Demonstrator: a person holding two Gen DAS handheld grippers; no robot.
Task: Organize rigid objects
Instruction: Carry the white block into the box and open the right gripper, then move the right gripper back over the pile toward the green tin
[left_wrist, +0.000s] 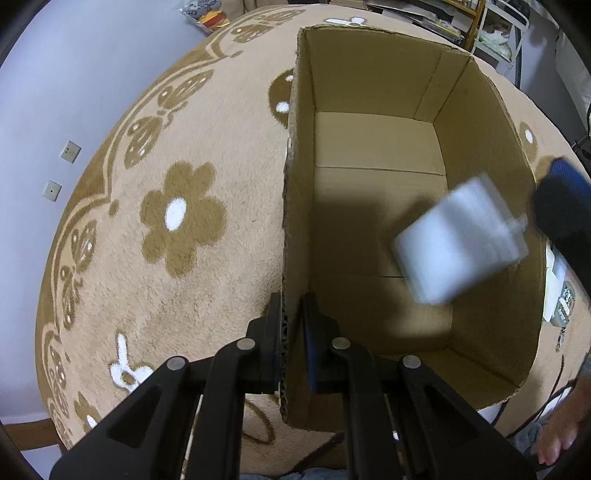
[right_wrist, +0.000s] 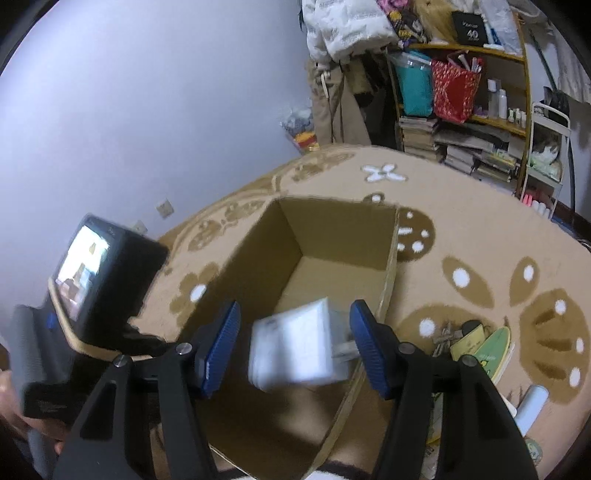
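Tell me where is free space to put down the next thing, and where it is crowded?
The brown cardboard box has a bare floor from its far wall to mid-length; the blurred white adapter shows over the near right part. The beige flowered carpet left of the box is bare. Crowded: the carpet right of the box, with keys and small cards.

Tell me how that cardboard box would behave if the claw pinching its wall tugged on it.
The cardboard box looks empty and thin-walled, so it would probably slide lightly across the carpet. The left claw grips only one wall, so that wall might flex or the box tip rather than lift level.
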